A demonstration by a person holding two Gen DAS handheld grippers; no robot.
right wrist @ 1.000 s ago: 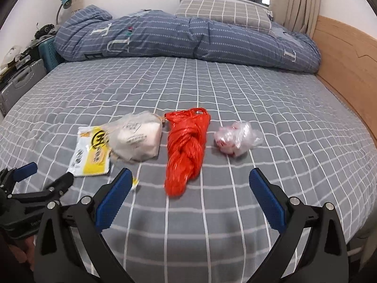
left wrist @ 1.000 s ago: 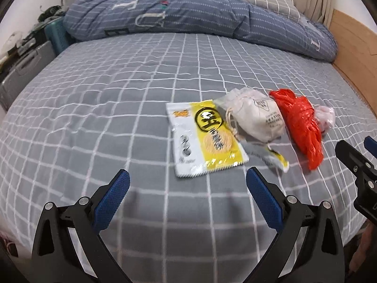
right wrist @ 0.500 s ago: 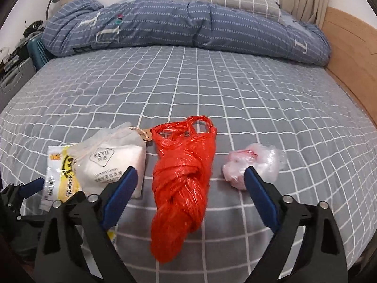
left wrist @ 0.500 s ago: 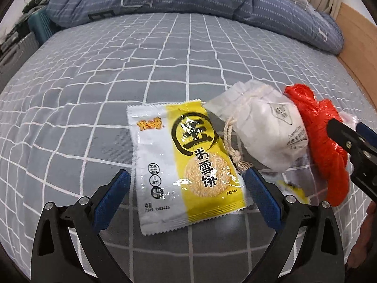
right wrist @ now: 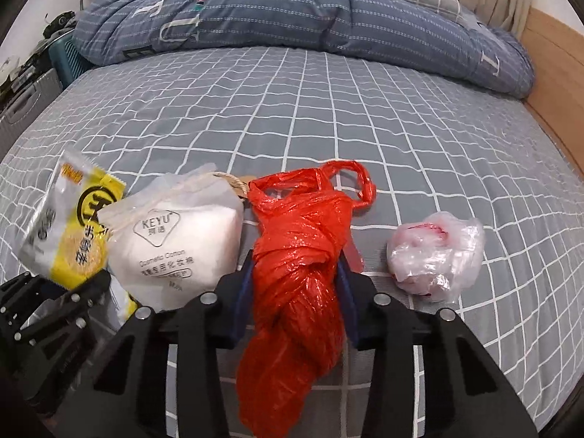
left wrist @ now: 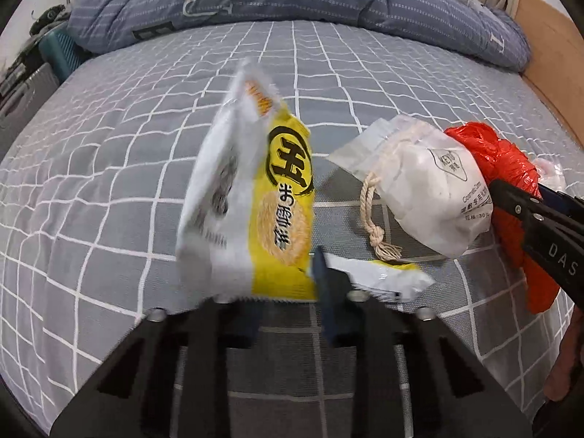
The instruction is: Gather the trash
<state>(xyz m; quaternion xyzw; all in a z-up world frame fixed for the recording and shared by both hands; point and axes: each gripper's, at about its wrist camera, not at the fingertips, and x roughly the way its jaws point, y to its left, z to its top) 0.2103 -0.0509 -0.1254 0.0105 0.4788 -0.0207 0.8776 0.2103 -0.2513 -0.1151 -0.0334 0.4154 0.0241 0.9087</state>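
Between the left gripper (left wrist: 284, 303) fingers (left wrist: 326, 292): a yellow-and-white snack wrapper (left wrist: 255, 197), pinched at its lower serrated edge, fingers closed on it, the packet raised upright off the bed (left wrist: 109, 182). Under it, a second white-and-yellow wrapper scrap (left wrist: 379, 277) lies flat on the sheet.

Between the right gripper (right wrist: 294, 299) fingers (right wrist: 242, 295): a twisted red plastic bag (right wrist: 303, 266), clamped across its middle, fingers drawn in tight against both sides; tail hanging toward the camera, handles (right wrist: 350, 179) lying on the bed.

Between the two grasped items: a white drawstring pouch (right wrist: 175, 244) of cosmetic cotton, cord (left wrist: 372, 211) trailing, touching the red bag.

Right of the red bag, apart from it: a small clear plastic bag (right wrist: 434, 252) with pink contents, possibly crumpled tissue; only a sliver of it shows in the left wrist view.

Beyond: open checked sheet back to a rolled blue duvet (right wrist: 292, 18); wooden bed frame (right wrist: 554, 58) along the right edge; a suitcase (right wrist: 22, 109) off the left edge.
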